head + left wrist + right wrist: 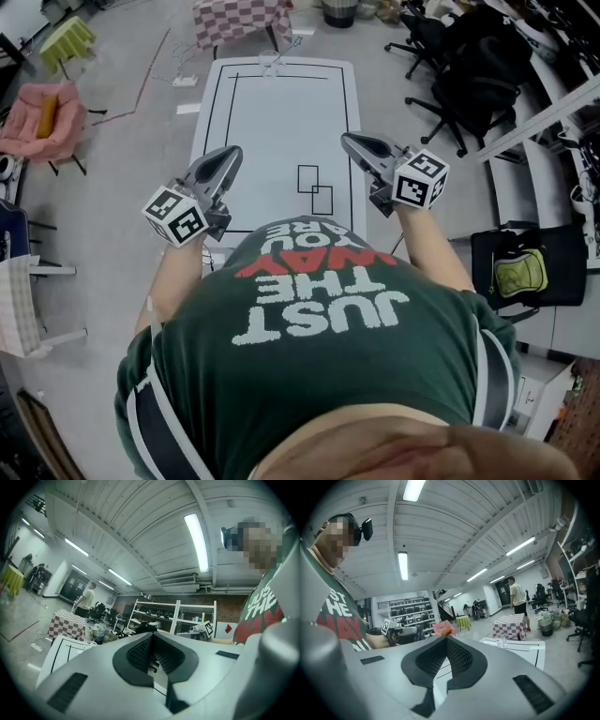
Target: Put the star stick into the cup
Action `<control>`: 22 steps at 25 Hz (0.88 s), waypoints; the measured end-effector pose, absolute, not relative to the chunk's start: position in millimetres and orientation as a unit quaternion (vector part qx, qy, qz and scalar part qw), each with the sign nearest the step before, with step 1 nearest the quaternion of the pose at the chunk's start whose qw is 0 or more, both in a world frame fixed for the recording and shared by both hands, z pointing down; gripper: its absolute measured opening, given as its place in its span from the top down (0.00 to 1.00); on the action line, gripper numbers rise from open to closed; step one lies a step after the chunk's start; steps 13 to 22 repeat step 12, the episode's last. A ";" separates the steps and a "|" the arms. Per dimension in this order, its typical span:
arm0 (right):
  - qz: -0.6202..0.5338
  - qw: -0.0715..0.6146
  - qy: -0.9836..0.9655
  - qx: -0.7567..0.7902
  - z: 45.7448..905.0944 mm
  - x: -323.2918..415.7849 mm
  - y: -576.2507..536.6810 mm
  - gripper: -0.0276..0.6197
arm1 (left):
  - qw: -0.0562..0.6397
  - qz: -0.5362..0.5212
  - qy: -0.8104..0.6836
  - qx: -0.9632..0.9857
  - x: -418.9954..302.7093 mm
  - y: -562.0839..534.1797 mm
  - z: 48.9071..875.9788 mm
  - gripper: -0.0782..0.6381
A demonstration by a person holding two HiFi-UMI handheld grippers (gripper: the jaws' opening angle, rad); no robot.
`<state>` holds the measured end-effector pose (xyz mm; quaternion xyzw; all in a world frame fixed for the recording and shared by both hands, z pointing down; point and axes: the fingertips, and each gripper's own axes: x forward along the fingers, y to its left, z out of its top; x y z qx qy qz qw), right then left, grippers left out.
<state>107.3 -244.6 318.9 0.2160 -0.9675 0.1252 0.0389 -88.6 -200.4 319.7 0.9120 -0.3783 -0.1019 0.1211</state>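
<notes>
A clear glass cup [272,62] stands at the far end of the white table [281,122]; it also shows in the left gripper view [89,641] and the right gripper view [502,642]. I see no star stick in any view. My left gripper [228,155] is held up over the table's near left edge, its jaws shut with nothing between them [152,637]. My right gripper [349,141] hangs over the near right side, tips together and empty [446,639]. Both point away from the person's green shirt [319,319], toward the far end.
Black lines frame the table top, with two small outlined squares [315,187] near its front. Beyond it stand a checkered table [242,19] and a bin [339,11]. Office chairs [469,66] crowd the right, a pink chair [42,117] the left. A person [518,595] stands far off.
</notes>
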 end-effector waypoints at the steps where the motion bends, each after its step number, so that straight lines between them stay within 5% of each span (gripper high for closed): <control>1: 0.125 0.039 -0.968 0.215 318.7 106.5 -245.0 0.91 | 0.123 -0.102 -0.382 0.910 -89.5 -200.5 319.5 0.88; 22: 0.122 0.043 -0.970 0.207 320.1 100.7 -247.2 0.91 | 0.123 -0.104 -0.381 0.910 -91.1 -202.1 324.6 0.88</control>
